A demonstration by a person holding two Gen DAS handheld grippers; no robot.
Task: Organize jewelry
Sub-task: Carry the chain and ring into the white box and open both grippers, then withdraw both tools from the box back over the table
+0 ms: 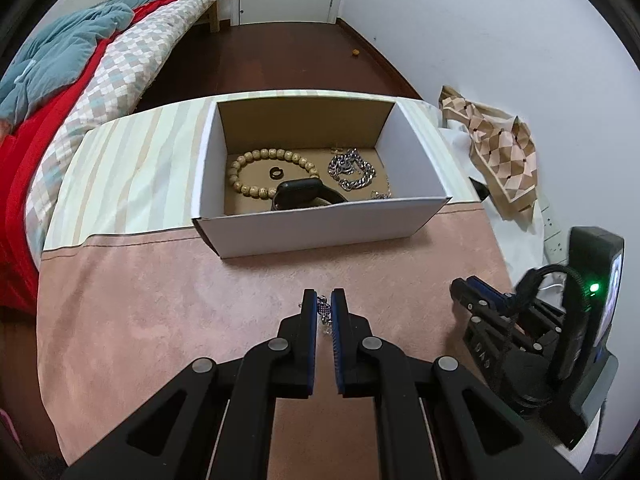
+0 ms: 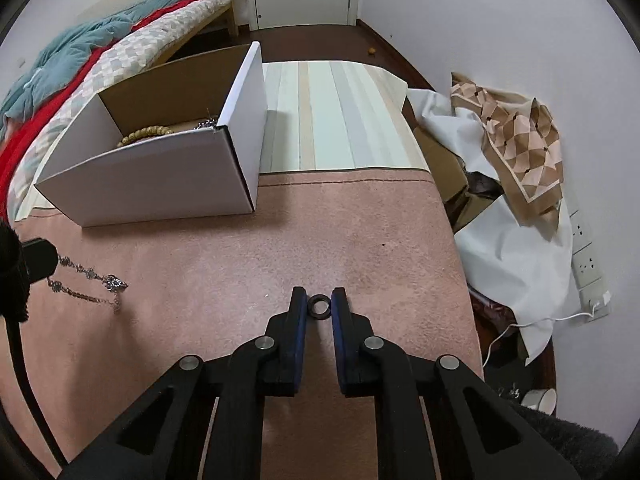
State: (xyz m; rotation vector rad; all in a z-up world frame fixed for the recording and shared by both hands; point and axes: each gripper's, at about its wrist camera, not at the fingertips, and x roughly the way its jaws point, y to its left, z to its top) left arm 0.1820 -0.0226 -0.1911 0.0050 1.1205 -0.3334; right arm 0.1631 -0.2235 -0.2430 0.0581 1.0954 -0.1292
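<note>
A white cardboard box (image 1: pixel 320 232) stands on the pink cloth and holds a wooden bead bracelet (image 1: pixel 256 172), a small dark ring (image 1: pixel 275 172), a silver chain (image 1: pixel 352 174) and a black band (image 1: pixel 308 196). My left gripper (image 1: pixel 324 310) is shut on a thin silver necklace (image 1: pixel 323 312), which hangs from it in the right wrist view (image 2: pixel 92 280). My right gripper (image 2: pixel 320 306) has its jaws close around a black ring (image 2: pixel 320 306) on the cloth, with small gaps at both sides. The box also shows in the right wrist view (image 2: pixel 160 184).
A striped cloth (image 2: pixel 332 120) covers the far part of the table. A patterned scarf (image 2: pixel 520 144) and white cloth lie off the right edge, by a power strip (image 2: pixel 586 252). A bed with a red and blue quilt (image 1: pixel 60 80) runs along the left.
</note>
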